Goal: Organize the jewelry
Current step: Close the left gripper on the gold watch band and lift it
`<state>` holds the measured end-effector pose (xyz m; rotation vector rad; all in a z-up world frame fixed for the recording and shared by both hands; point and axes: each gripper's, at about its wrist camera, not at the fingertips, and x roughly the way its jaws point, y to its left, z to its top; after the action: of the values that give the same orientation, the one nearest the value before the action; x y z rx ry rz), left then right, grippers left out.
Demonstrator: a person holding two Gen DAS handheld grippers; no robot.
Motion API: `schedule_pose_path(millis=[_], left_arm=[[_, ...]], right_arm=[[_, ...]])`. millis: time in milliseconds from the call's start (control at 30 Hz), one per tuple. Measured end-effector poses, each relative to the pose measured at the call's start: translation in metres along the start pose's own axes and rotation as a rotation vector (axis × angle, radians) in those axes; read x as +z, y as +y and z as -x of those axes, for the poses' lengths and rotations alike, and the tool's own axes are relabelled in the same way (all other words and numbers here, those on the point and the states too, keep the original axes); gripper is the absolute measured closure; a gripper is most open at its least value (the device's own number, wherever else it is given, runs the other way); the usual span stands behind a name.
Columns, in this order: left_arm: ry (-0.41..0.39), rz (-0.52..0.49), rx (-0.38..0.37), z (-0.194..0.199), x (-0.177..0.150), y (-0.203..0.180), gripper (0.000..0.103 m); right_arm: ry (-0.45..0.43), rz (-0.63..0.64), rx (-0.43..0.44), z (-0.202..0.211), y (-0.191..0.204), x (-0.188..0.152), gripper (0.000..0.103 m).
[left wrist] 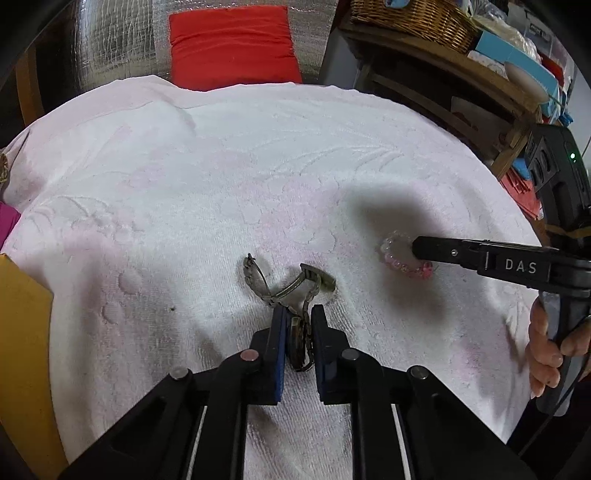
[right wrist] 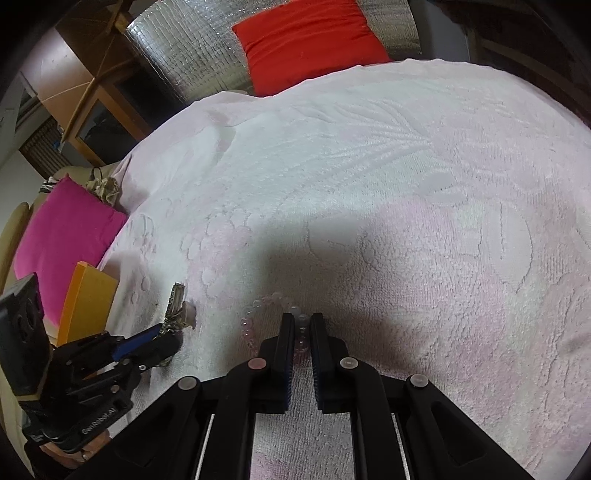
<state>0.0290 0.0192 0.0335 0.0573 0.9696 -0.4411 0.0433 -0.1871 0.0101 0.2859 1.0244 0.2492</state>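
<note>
A metal wristwatch (left wrist: 291,286) lies on the white towel (left wrist: 258,166), its band splayed outward. My left gripper (left wrist: 299,314) is shut on the watch, with the watch face wedged between the blue pads. To the right lies a bracelet of clear and pink beads (left wrist: 397,258); my right gripper (left wrist: 417,251) reaches it from the right. In the right wrist view my right gripper (right wrist: 301,321) is shut on the bead bracelet (right wrist: 251,321), whose loop curls out to the left. My left gripper (right wrist: 162,336) and the watch (right wrist: 176,299) show at the lower left.
A red cushion (left wrist: 232,44) sits beyond the towel's far edge. A magenta cushion (right wrist: 62,236) and an orange box (right wrist: 86,302) lie off the left side. A wooden shelf with a wicker basket (left wrist: 410,18) stands at the right. A person's hand (left wrist: 546,350) grips the right handle.
</note>
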Motion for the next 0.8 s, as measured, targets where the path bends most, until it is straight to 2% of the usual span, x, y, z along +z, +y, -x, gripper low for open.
schedule_pose_path(millis=[200, 300, 333, 367, 533, 600, 667, 800], left_arm=[[-0.041, 0.017, -0.013, 0.025, -0.005, 0.005, 0.09], [-0.074, 0.021, -0.022, 0.041, -0.008, 0.006, 0.091], [-0.084, 0.021, -0.022, 0.046, -0.009, 0.006, 0.099], [-0.1, 0.025, -0.031, 0.055, -0.01, 0.006, 0.101], [-0.158, 0.015, -0.038, 0.082, -0.017, 0.003, 0.101], [-0.146, 0.017, -0.025, 0.084, -0.021, 0.007, 0.101], [-0.124, 0.022, 0.035, 0.081, -0.025, 0.01, 0.101], [-0.059, 0.017, 0.03, 0.072, -0.033, 0.01, 0.099]], right_arm=[[-0.031, 0.004, 0.035, 0.01, 0.006, 0.001, 0.093], [-0.047, -0.009, 0.088, 0.018, 0.009, 0.002, 0.093], [-0.051, -0.013, 0.105, 0.021, 0.01, 0.002, 0.093], [-0.058, -0.017, 0.122, 0.024, 0.012, 0.001, 0.093], [-0.09, -0.018, 0.173, 0.039, 0.024, -0.003, 0.093], [-0.087, -0.011, 0.142, 0.04, 0.029, -0.005, 0.093], [-0.072, -0.019, 0.118, 0.039, 0.028, -0.006, 0.093], [-0.028, -0.076, 0.069, 0.031, 0.012, -0.005, 0.092]])
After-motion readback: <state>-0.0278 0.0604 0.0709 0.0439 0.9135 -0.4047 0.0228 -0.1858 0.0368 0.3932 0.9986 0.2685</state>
